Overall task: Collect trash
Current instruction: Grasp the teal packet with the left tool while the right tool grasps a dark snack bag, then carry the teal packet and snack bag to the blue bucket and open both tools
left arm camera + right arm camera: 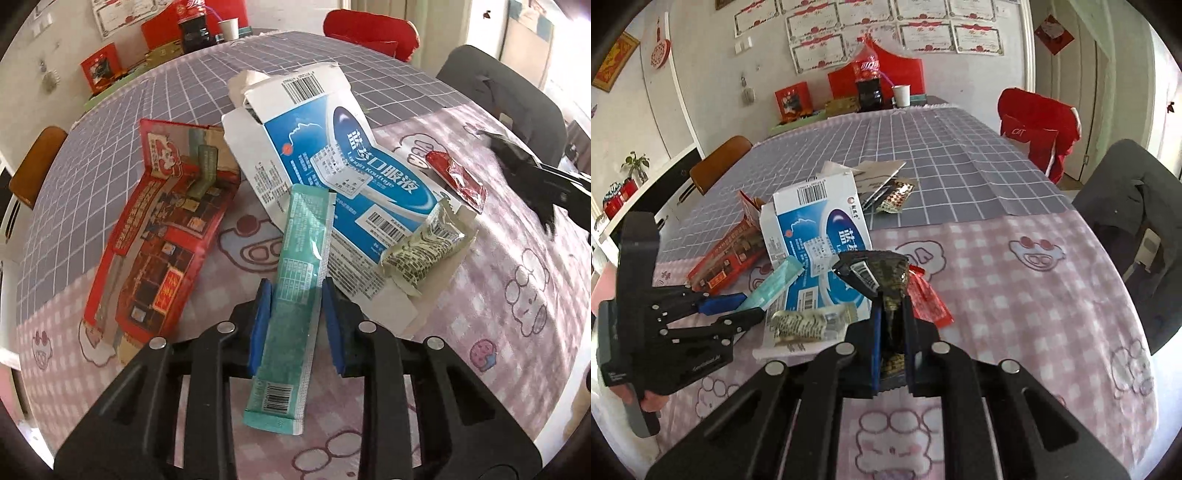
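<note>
My left gripper (295,288) points down at the pink checked tablecloth (480,295), its blue pads against the long edges of a teal sachet (295,295). The sachet's far end lies on a flattened blue-and-white carton (332,173). In the right wrist view the left gripper (753,306) holds that teal sachet (775,284) at the left. My right gripper (890,314) is shut on a dark, gold-patterned wrapper (882,273) with a barcode, lifted off the table. A red sachet (929,299) and a green-white packet (805,325) lie close by.
A flattened red carton (162,236) lies left of the blue one. More cardboard and wrappers (886,188) sit farther back on the grey grid cloth. Chairs stand around the table: brown (716,166), red-covered (1038,125) and dark (1126,229). A paper cup (901,95) and boxes are at the far end.
</note>
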Demonstrator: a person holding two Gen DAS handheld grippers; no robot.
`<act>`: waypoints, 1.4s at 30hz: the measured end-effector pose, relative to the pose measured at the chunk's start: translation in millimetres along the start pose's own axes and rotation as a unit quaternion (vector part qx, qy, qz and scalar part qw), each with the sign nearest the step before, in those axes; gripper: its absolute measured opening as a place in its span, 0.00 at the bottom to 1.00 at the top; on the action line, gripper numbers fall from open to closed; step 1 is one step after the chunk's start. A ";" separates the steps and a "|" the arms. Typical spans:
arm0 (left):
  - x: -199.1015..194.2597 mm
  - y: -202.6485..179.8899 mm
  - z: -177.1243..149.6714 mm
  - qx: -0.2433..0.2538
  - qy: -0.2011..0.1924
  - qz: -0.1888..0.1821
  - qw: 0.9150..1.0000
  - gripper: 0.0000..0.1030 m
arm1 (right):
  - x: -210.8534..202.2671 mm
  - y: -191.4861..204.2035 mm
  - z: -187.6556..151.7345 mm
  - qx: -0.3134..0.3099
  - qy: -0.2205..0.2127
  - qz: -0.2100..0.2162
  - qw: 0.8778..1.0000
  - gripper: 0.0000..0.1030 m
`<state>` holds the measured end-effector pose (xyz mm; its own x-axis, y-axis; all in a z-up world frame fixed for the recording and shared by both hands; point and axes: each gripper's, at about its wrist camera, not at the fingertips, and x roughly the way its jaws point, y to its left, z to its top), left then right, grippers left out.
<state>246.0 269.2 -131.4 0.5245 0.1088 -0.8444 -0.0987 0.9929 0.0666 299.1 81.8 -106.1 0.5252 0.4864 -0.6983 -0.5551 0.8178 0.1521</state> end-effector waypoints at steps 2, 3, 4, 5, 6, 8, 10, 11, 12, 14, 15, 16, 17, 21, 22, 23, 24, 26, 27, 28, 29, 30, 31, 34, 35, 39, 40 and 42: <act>-7.0 -0.9 -3.9 -0.010 -0.003 -0.007 1.000 0.26 | -8.7 -2.9 -3.3 0.006 -0.005 -0.001 1.000 0.10; -10.6 -2.1 -5.3 -0.010 -0.009 -0.007 1.000 0.26 | -11.5 -2.9 -4.1 0.008 -0.007 -0.002 1.000 0.10; -15.4 -4.5 -6.5 -0.012 -0.015 -0.004 1.000 0.26 | -17.2 -5.1 -7.3 0.012 -0.010 -0.004 1.000 0.10; -18.4 -6.1 -6.1 -0.014 -0.019 -0.001 1.000 0.26 | -21.8 -7.0 -9.5 0.014 -0.012 -0.005 1.000 0.10; -23.8 -8.3 -6.9 -0.016 -0.025 -0.003 1.000 0.26 | -28.0 -9.0 -12.7 0.016 -0.013 -0.006 1.000 0.10; -32.0 -13.4 -6.9 -0.018 -0.033 -0.009 0.999 0.26 | -36.6 -11.6 -17.5 0.020 -0.017 -0.010 1.000 0.10; -42.1 -21.6 -7.2 -0.017 -0.042 -0.017 0.999 0.26 | -47.6 -15.2 -23.3 0.024 -0.021 -0.014 0.999 0.10; -48.8 -28.0 -7.9 -0.014 -0.049 -0.021 0.998 0.26 | -53.9 -17.6 -26.7 0.027 -0.023 -0.017 0.999 0.10; -53.3 -33.9 -7.5 -0.009 -0.054 -0.026 0.998 0.26 | -60.5 -20.3 -30.4 0.029 -0.026 -0.021 0.999 0.10; -62.2 -49.4 -7.1 0.006 -0.066 -0.030 0.997 0.26 | -70.7 -25.8 -35.9 0.036 -0.031 -0.028 0.998 0.10; -63.7 -55.7 -6.3 0.010 -0.067 -0.030 0.997 0.26 | -78.1 -30.0 -40.2 0.041 -0.035 -0.032 0.998 0.10; -65.6 -63.6 -5.1 0.015 -0.069 -0.033 0.997 0.26 | -82.9 -33.7 -43.0 0.043 -0.037 -0.034 0.998 0.10; -68.4 -73.1 -5.2 0.021 -0.071 -0.040 0.996 0.26 | -89.1 -37.8 -46.9 0.047 -0.041 -0.038 0.997 0.10; -72.6 -107.1 -3.7 0.047 -0.078 -0.056 0.994 0.26 | -111.3 -56.8 -62.5 0.067 -0.051 -0.055 0.995 0.10; -73.0 -116.5 -3.3 0.054 -0.079 -0.061 0.994 0.26 | -118.8 -64.4 -68.4 0.073 -0.054 -0.061 0.994 0.10; -73.9 -130.1 -3.2 0.063 -0.080 -0.067 0.993 0.26 | -123.6 -70.1 -72.4 0.078 -0.056 -0.065 0.993 0.10; -73.5 -139.3 -1.3 0.069 -0.079 -0.070 0.992 0.26 | -129.6 -77.5 -77.3 0.084 -0.059 -0.071 0.992 0.10; -74.1 -164.4 0.2 0.085 -0.080 -0.081 0.990 0.26 | -140.4 -90.7 -86.5 0.096 -0.063 -0.083 0.990 0.10; -75.8 -175.3 0.3 0.092 -0.080 -0.086 0.989 0.26 | -146.7 -99.3 -92.1 0.104 -0.066 -0.090 0.988 0.10; -76.3 -185.2 0.8 0.099 -0.081 -0.091 0.988 0.26 | -152.1 -105.8 -96.8 0.110 -0.068 -0.095 0.987 0.10; -76.6 -197.2 1.4 0.105 -0.081 -0.097 0.986 0.26 | -157.5 -114.2 -102.0 0.117 -0.069 -0.101 0.986 0.10; -76.9 -212.3 2.1 0.116 -0.080 -0.107 0.984 0.26 | -164.4 -124.9 -108.5 0.126 -0.071 -0.109 0.983 0.10; -75.6 -220.8 3.2 0.121 -0.079 -0.113 0.983 0.26 | -168.6 -132.2 -113.1 0.133 -0.071 -0.115 0.982 0.10; -75.9 -261.3 3.9 0.146 -0.077 -0.126 0.978 0.26 | -184.8 -160.3 -130.9 0.163 -0.075 -0.134 0.975 0.10; -76.2 -275.5 3.6 0.157 -0.077 -0.133 0.976 0.26 | -190.1 -170.0 -137.5 0.174 -0.076 -0.140 0.972 0.10; -76.8 -326.7 1.1 0.196 -0.075 -0.160 0.965 0.26 | -210.8 -209.9 -169.2 0.215 -0.075 -0.172 0.958 0.10; -76.5 -337.7 0.4 0.204 -0.074 -0.166 0.962 0.26 | -215.2 -218.3 -176.1 0.225 -0.073 -0.179 0.955 0.10; -76.2 -364.0 -3.9 0.222 -0.070 -0.182 0.956 0.26 | -227.5 -239.0 -194.1 0.251 -0.072 -0.199 0.945 0.10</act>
<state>238.7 -100.7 -93.3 0.5666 -0.2720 -0.7778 0.4627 0.8861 0.0272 187.1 -284.1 -119.4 0.7300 0.1171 -0.6733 0.0615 0.9700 0.2354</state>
